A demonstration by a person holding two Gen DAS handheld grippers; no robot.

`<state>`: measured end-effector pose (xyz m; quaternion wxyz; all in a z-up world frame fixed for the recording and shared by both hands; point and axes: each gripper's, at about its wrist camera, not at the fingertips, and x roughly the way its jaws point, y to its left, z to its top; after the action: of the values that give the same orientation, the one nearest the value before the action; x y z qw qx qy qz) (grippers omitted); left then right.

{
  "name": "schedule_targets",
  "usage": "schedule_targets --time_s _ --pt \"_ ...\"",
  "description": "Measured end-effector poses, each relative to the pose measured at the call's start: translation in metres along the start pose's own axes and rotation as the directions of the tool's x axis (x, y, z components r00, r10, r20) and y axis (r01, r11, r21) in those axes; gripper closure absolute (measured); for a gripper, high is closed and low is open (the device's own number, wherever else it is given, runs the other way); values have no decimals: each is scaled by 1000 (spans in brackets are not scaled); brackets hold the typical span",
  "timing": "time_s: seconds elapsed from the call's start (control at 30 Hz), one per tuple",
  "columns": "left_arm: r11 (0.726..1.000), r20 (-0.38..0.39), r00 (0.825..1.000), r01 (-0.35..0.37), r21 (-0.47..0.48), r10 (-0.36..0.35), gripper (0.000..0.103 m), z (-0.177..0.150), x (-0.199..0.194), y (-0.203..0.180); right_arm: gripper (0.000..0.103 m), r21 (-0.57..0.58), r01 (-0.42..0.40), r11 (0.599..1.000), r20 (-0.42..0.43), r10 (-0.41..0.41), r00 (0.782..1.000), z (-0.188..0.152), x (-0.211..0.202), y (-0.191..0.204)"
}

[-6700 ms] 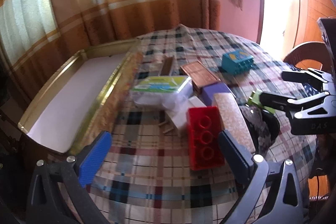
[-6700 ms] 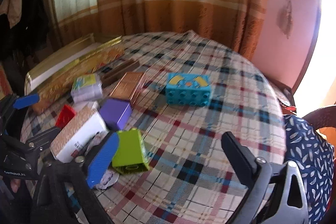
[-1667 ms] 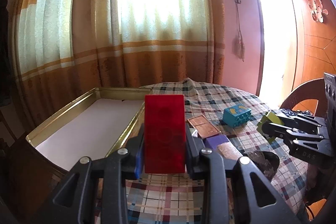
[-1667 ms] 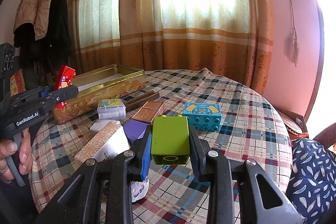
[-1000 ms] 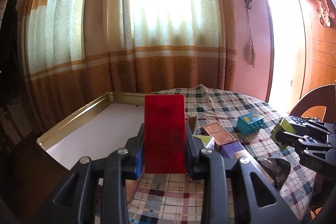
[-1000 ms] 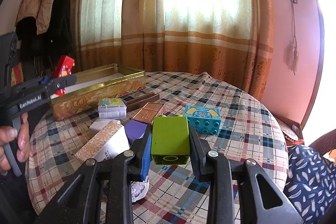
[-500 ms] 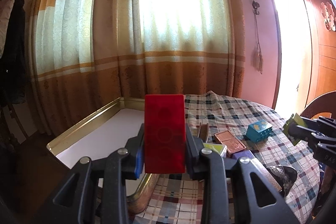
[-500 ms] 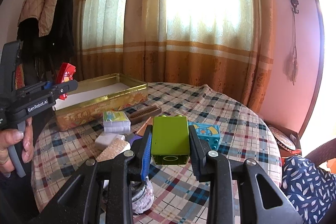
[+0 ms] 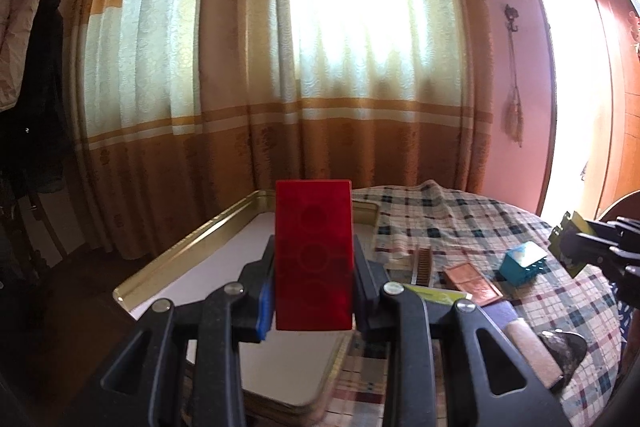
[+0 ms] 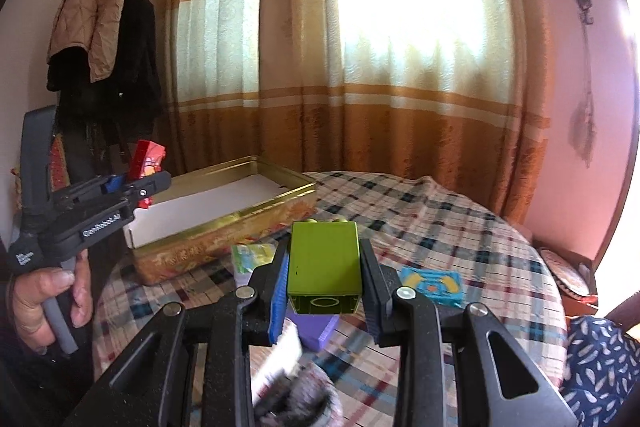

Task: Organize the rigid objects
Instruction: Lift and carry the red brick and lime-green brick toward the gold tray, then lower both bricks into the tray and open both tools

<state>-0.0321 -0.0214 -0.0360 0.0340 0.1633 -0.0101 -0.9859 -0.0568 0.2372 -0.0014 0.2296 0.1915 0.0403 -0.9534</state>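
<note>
The left gripper (image 9: 314, 291) clamps a long red plastic building brick (image 9: 313, 254) above the open gold metal tin (image 9: 188, 243); the right gripper (image 10: 325, 291), nearer than the tin, clamps a lime-green plastic brick (image 10: 324, 261). Both look light, stiff and smooth (grip the flat sides).

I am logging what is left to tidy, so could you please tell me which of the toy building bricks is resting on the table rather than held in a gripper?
The teal brick with the yellow print lies on the checked tablecloth. The red brick is clamped in the left gripper and the green brick in the right gripper.
</note>
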Motion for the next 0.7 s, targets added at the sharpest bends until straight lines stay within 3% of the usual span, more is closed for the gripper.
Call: schedule_targets --time_s 0.2,0.47,0.7 --pt "999 -43 998 -48 9 48 73 13 20 20 69 -9 -69 998 -43 69 997 33 25 18" --pt "999 -136 989 -54 3 54 73 24 51 41 69 -47 -115 992 -145 107 984 65 79 48" --pt "999 -290 956 -43 -30 32 73 26 81 58 69 -42 -132 990 -253 117 960 79 136 66"
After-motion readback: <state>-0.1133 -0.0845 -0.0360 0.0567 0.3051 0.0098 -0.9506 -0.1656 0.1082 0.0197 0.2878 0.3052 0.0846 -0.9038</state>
